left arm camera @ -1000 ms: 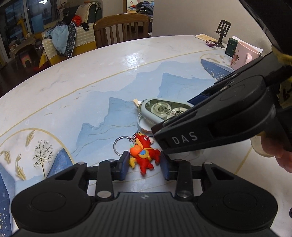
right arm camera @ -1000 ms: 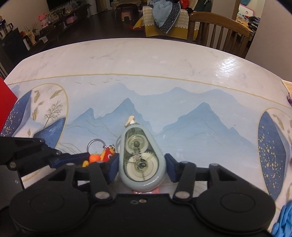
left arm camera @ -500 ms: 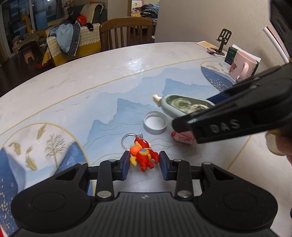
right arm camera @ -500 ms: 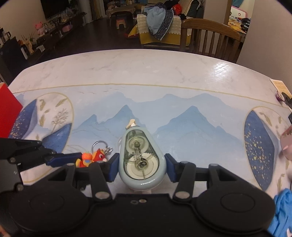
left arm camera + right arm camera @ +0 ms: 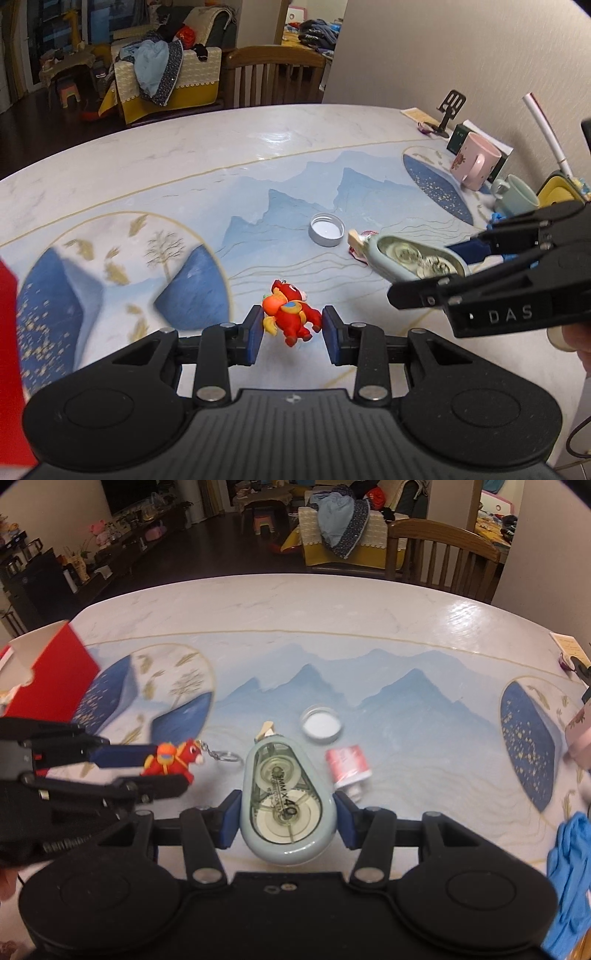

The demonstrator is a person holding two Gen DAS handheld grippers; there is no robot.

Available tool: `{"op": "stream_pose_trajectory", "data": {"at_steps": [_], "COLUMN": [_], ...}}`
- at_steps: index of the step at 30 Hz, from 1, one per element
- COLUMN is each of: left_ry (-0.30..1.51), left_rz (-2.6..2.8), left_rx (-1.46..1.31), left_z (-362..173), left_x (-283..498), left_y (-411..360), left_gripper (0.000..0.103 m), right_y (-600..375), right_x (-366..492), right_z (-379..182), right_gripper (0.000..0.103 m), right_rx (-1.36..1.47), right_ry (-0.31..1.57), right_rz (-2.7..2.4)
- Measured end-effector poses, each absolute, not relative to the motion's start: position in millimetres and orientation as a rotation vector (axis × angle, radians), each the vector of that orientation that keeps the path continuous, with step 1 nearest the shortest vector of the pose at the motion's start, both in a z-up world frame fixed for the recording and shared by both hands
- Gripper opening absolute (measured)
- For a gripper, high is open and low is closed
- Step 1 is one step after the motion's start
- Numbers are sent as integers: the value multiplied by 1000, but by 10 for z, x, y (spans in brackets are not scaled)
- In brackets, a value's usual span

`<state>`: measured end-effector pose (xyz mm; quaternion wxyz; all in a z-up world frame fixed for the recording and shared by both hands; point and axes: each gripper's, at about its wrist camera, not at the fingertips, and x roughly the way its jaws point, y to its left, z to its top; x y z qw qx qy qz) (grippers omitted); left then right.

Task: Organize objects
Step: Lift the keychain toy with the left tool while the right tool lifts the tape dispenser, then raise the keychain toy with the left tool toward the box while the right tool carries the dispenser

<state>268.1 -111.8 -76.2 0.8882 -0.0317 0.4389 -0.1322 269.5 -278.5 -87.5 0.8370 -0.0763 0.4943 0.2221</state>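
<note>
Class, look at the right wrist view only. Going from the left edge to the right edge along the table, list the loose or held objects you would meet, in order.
Red box → horse keychain → correction tape → sachet → pink mug. The metal lid is left out, since it overlaps the tape and sachet sideways.

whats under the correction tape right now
The correction tape, held in the right claw, is off the table. Below it only patterned tabletop shows; the spot straight beneath is covered by the tape itself.
</note>
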Motion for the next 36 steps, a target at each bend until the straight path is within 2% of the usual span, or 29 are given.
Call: {"op": "stream_pose_trajectory", "data": {"at_steps": [3, 5, 17, 20, 22, 23, 36], "left_ry": [897, 887, 958, 978, 981, 973, 960], "left_rz": [-269, -273, -314, -350, -372, -380, -411], "left_rx": [-86, -104, -39, -20, -6, 1, 121], "left_z": [-682, -636, -868, -955, -994, -1004, -1250], "left_x": [2530, 2435, 2147, 2164, 2189, 2200, 2521], "left_y": [-975, -860, -485, -521, -558, -578, -972], "left_gripper": [29, 20, 21, 31, 50, 65, 66], "right_y": [-2697, -2627, -2305, -2308, -2330, -2343, -2584], "right_x": [2546, 2454, 2043, 1972, 1926, 1910, 1859], "right_z": [-830, -797, -766, -791, -805, -816, -963], "right_gripper": [51, 51, 51, 51, 51, 51, 51], "right_rx": [-165, -170, -220, -216, -210, -205, -163], "right_ry": [1049, 1048, 1052, 1064, 1072, 1077, 1117], "right_rz": [481, 488, 482, 463, 448, 440, 373]}}
